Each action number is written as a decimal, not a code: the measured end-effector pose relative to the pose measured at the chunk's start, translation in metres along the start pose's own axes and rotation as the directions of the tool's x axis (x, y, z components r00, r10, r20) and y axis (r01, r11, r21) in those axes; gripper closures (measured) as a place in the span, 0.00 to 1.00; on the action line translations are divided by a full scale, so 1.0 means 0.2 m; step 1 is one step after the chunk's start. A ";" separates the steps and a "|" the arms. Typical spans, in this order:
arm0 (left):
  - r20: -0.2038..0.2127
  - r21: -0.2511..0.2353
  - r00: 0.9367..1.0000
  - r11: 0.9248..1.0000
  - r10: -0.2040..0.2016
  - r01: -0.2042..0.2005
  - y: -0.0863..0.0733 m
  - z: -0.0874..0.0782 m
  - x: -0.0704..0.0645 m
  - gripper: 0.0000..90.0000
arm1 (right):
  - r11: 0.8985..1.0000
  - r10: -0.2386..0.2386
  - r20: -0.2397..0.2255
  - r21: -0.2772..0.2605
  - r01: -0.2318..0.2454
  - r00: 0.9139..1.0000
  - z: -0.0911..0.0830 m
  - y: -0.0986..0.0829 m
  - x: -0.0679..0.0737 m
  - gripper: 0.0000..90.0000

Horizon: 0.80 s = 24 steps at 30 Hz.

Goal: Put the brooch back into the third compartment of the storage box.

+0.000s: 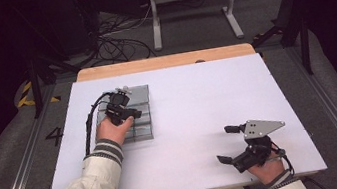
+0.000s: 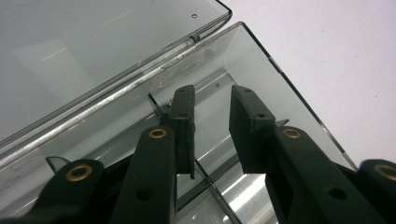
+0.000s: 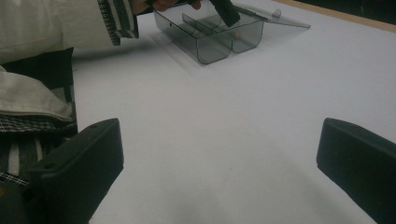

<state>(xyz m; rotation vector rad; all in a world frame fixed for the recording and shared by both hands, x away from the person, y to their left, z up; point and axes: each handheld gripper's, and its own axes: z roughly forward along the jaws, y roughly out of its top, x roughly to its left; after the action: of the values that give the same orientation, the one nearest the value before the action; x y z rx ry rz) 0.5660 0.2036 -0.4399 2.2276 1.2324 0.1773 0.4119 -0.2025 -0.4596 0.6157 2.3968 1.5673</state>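
A clear smoky-grey plastic compartment box lies open on the left of the white table, its lid folded back flat. My left gripper reaches down into it. In the left gripper view my left gripper is open by a narrow gap inside one compartment, astride a thin divider, with nothing clamped. A tiny brass-coloured piece sits by the left jaw's tip. My right gripper rests wide open near the table's front right. The right gripper view shows the box far off with a small beige bead inside.
A person's cream-sleeved arms come in from the front edge. A wooden strip borders the table's far edge. Beyond it stand a grey metal frame and floor cables. Bare white surface stretches between the box and the right gripper.
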 end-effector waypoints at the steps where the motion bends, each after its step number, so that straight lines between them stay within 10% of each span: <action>1: 0.004 -0.006 1.000 1.000 0.003 -0.003 0.00 -0.01 0.00 0.77 | 1.000 0.000 0.000 0.000 0.000 1.000 0.00 0.00 0.00 0.02; 24: 0.029 -0.182 0.991 0.975 0.133 -0.125 -0.05 -0.33 -0.22 0.60 | 1.000 0.002 -0.004 -0.001 -0.002 1.000 0.01 0.00 -0.01 0.02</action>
<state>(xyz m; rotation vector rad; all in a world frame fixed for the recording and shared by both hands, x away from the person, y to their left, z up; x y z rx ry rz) 0.5097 0.1992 -0.3845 2.1431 1.0083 0.2805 0.4141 -0.2010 -0.4602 0.6154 2.3992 1.5713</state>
